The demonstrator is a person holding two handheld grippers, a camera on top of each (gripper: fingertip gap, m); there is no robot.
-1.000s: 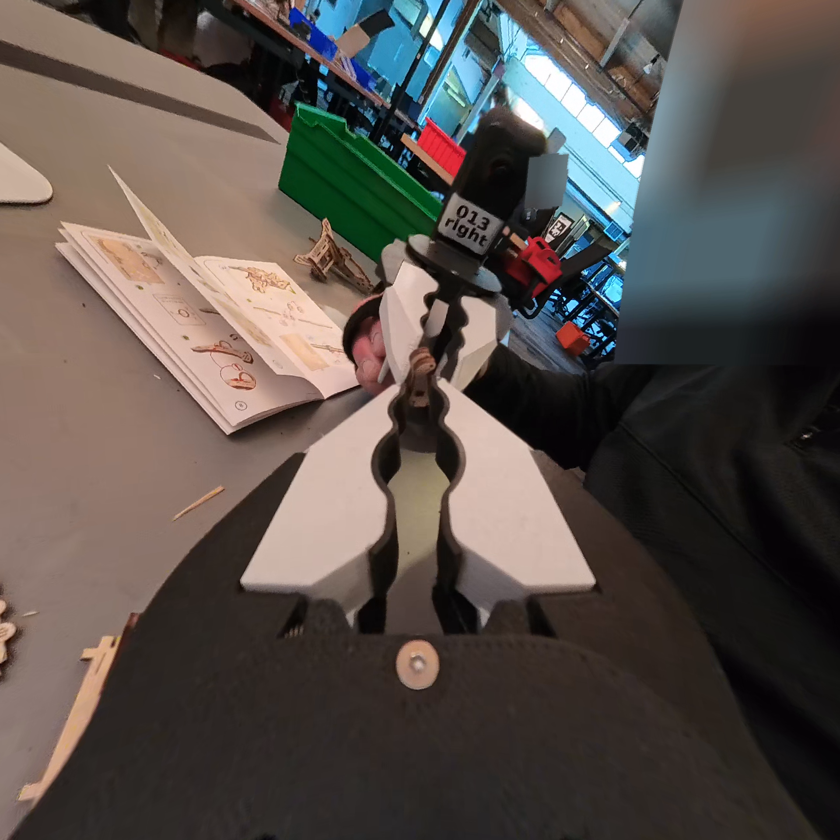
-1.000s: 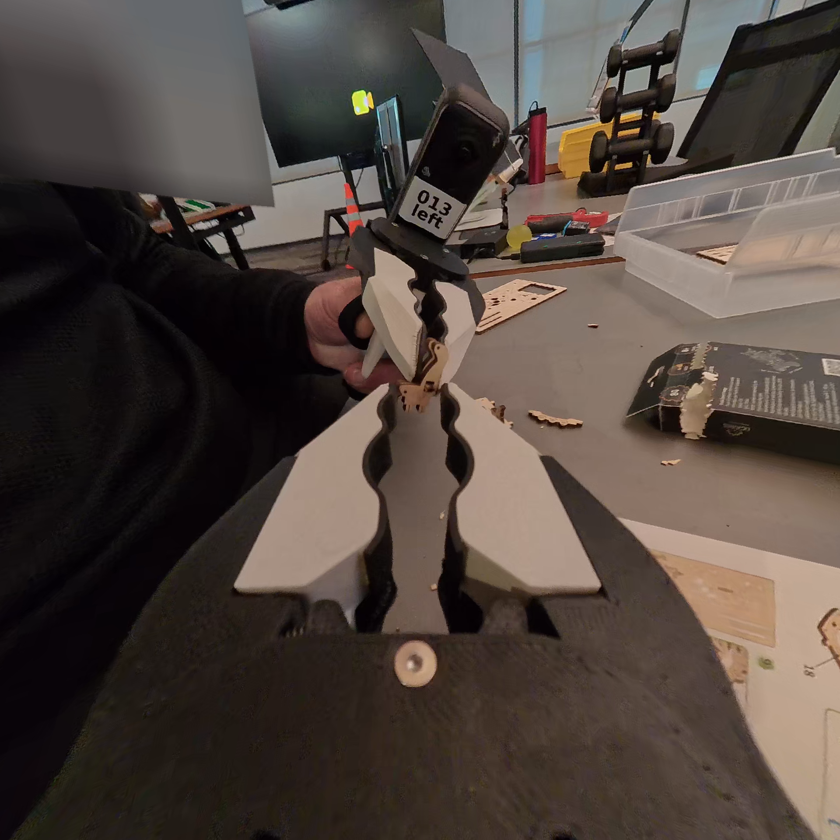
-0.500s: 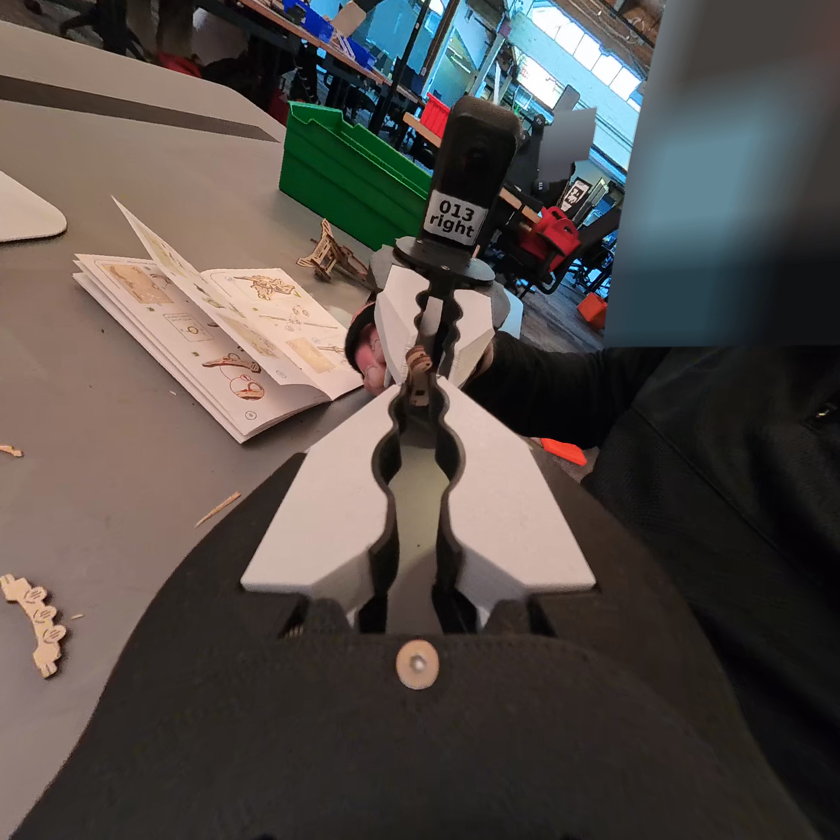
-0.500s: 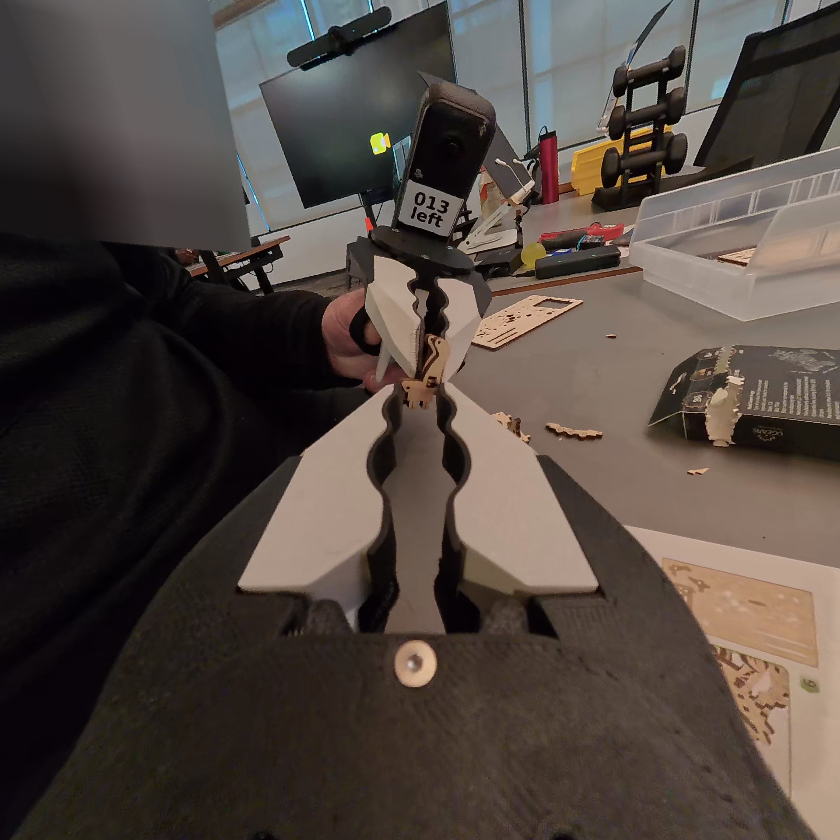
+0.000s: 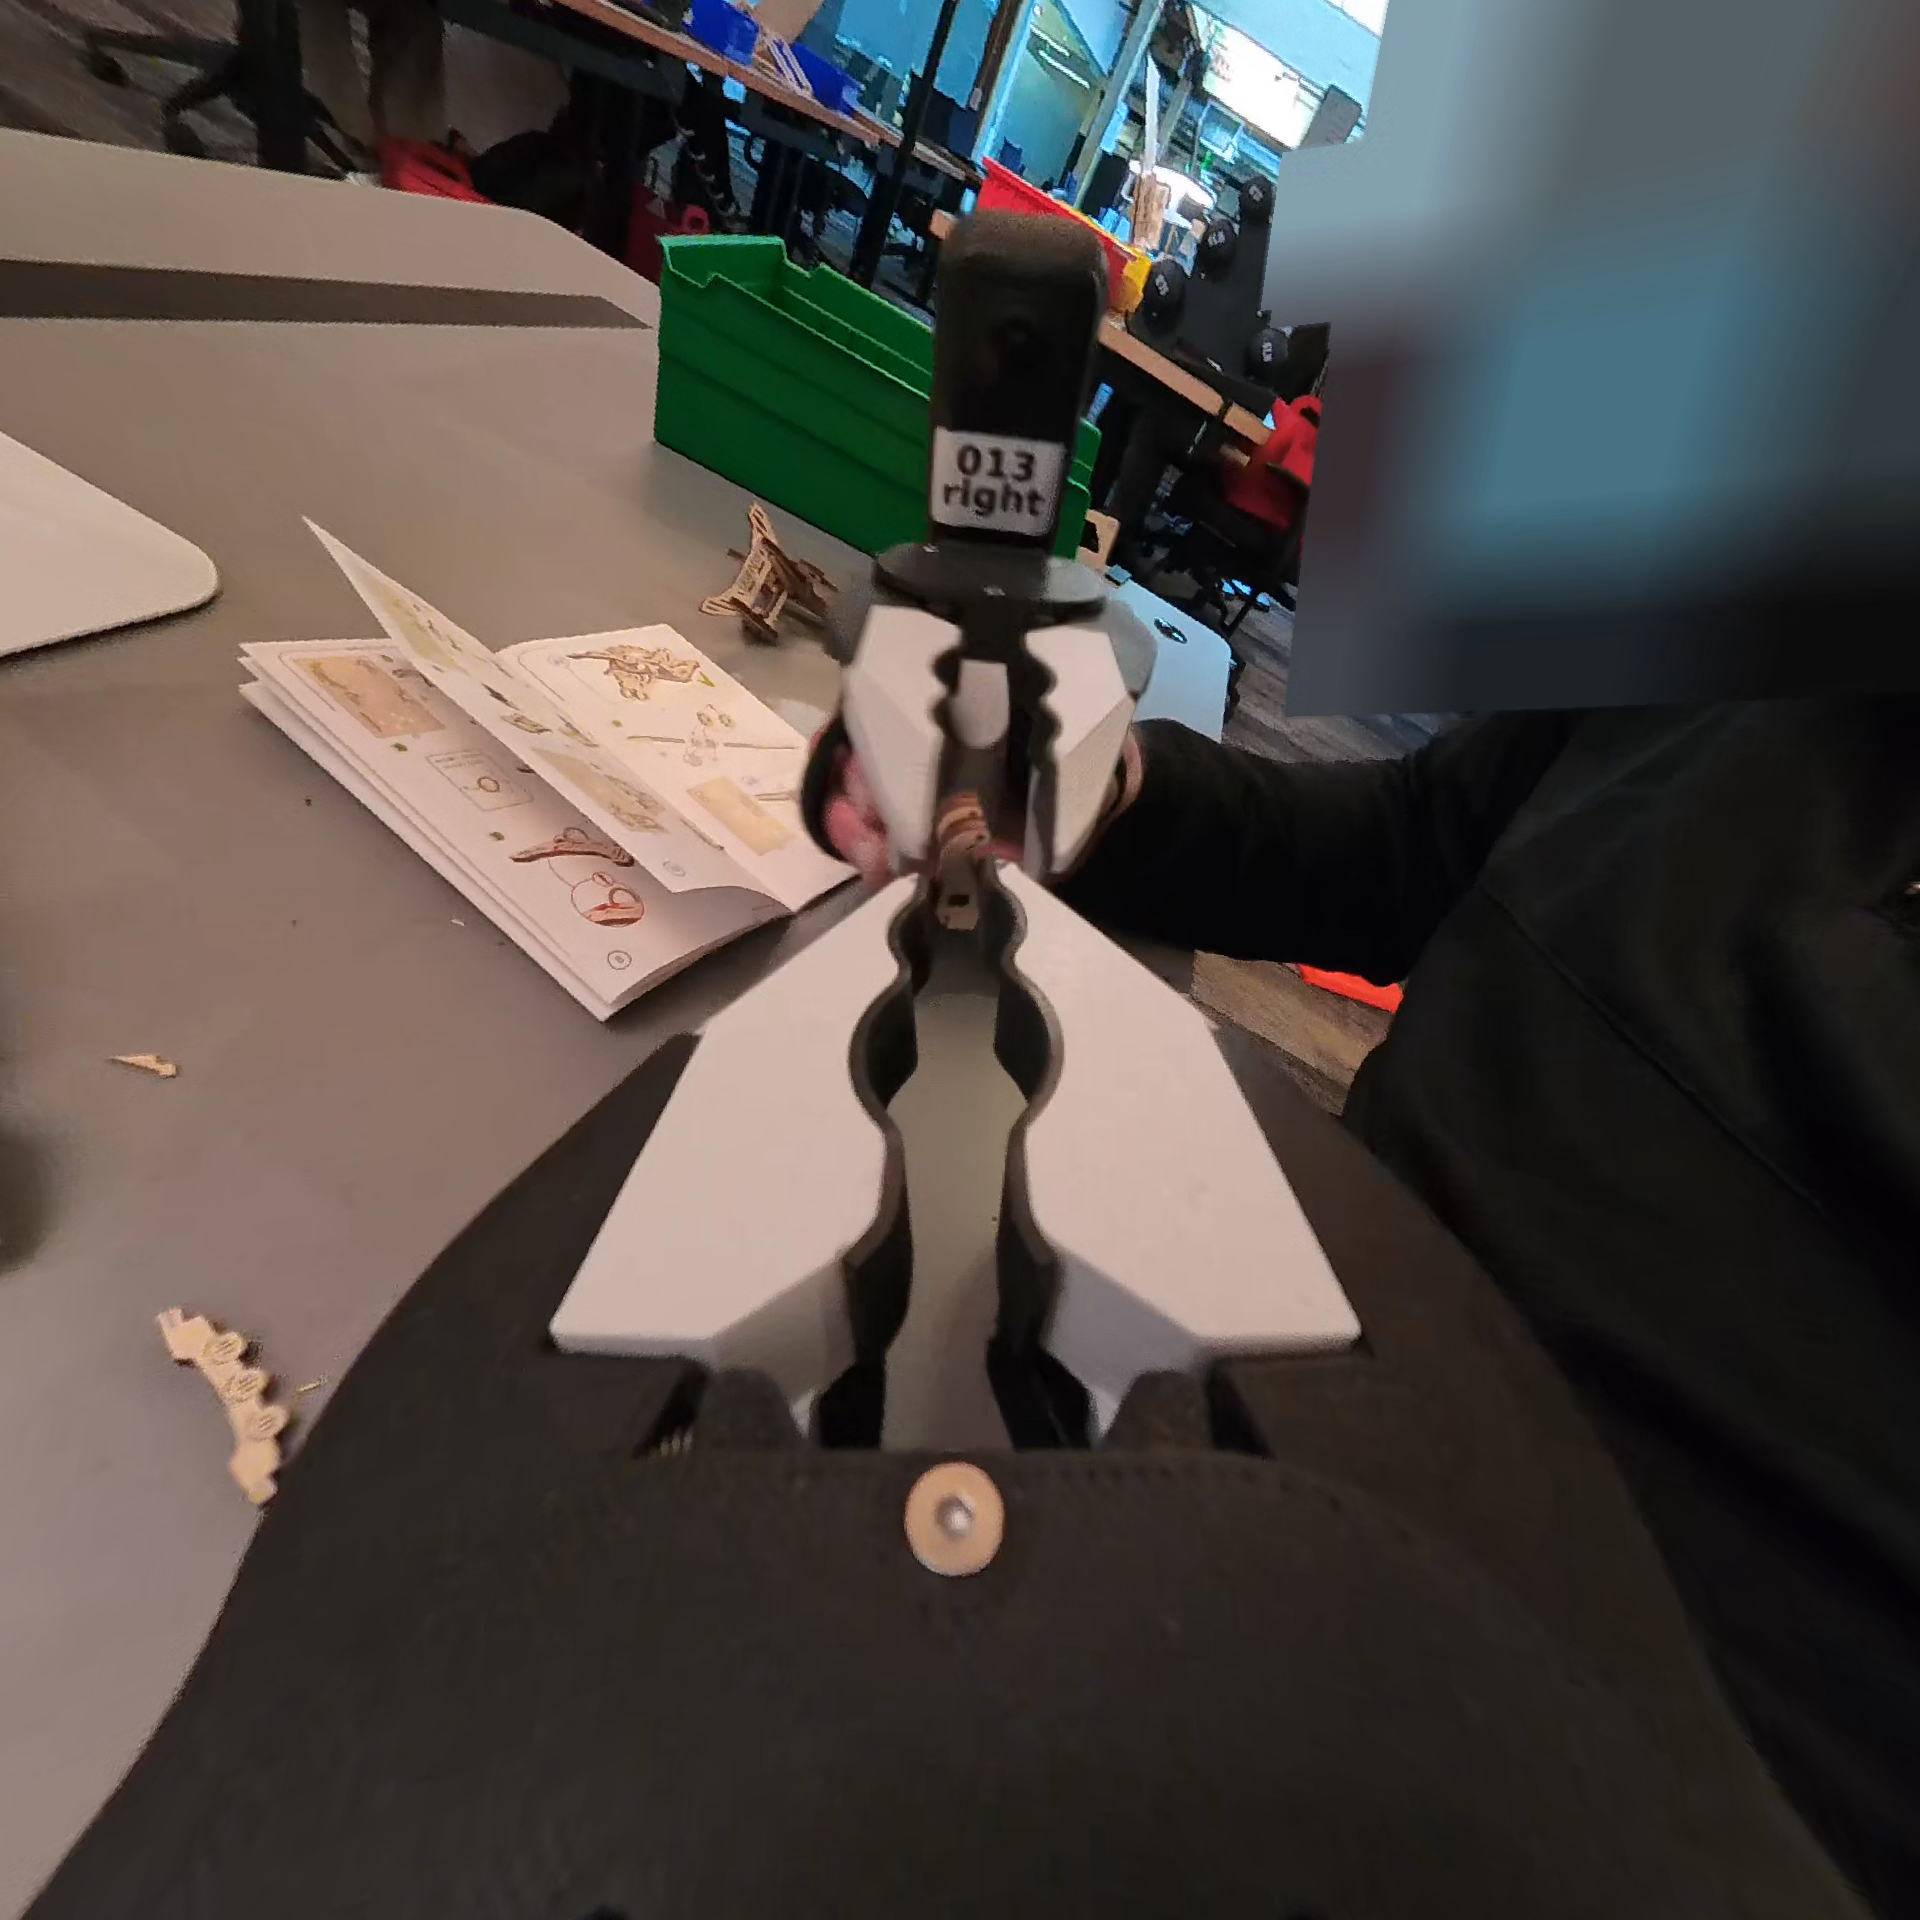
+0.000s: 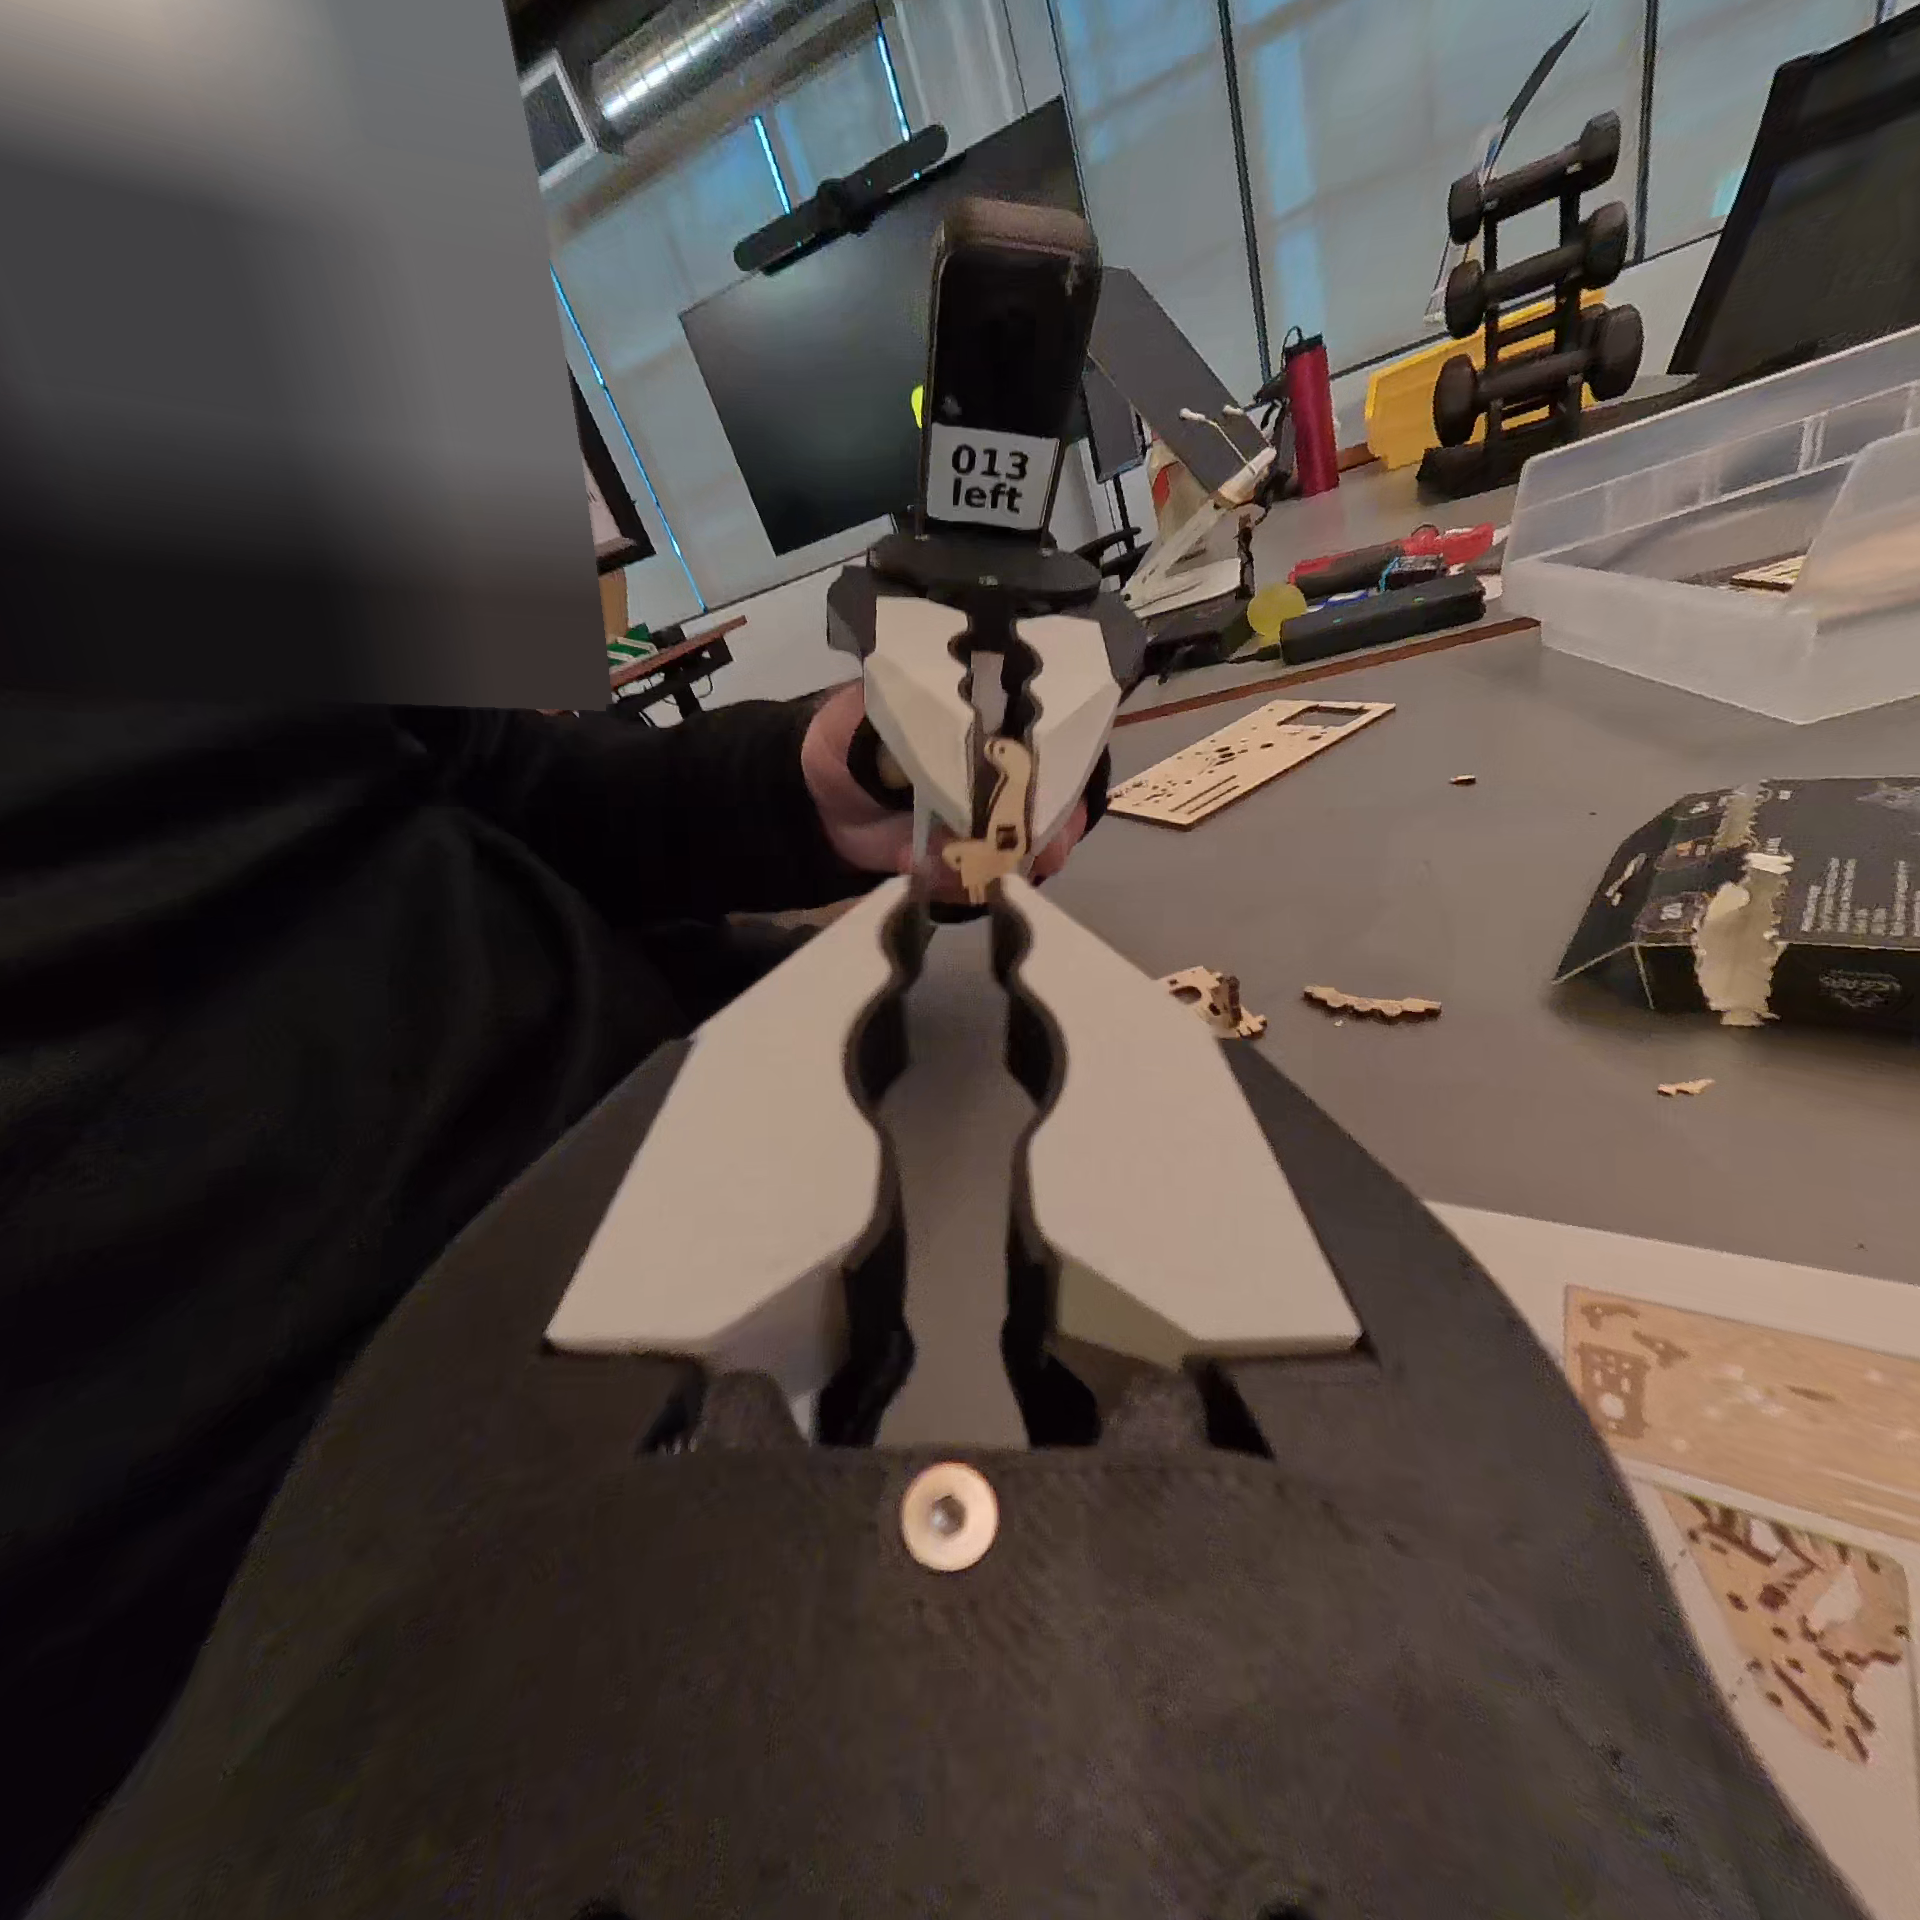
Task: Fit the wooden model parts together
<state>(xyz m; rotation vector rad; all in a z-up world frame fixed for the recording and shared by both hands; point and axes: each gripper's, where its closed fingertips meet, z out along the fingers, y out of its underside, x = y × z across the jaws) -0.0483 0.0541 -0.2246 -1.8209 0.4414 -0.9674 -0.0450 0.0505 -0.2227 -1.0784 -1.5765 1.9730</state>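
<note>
My two grippers face each other tip to tip above the grey table point(image 5: 312, 1091). My left gripper point(image 5: 956, 899) is shut on a small flat wooden model piece point(image 6: 1003, 810), pale plywood with a curved top and little feet. The piece also shows in the left wrist view point(image 5: 954, 894), edge on between my fingertips. My right gripper point(image 6: 956, 904) stands open. Its pads lie close on either side of the piece's lower end, with a gap still showing on the left side. The right gripper also shows in the left wrist view point(image 5: 971, 842).
An open instruction booklet point(image 5: 540, 769), a green bin point(image 5: 810, 384), a small wooden assembly point(image 5: 769, 582) and a wooden strip point(image 5: 223, 1392) lie to the left. A torn black box point(image 6: 1766, 914), a clear plastic bin point(image 6: 1714, 540), a punched wooden sheet point(image 6: 1247, 758) and loose parts point(image 6: 1216, 997) lie to the right. The grippers are tip to tip, or close to it.
My right gripper's fingers have drawn closer together around the lower end of the piece. My left gripper has stayed shut on the piece. Both grippers have tilted slightly.
</note>
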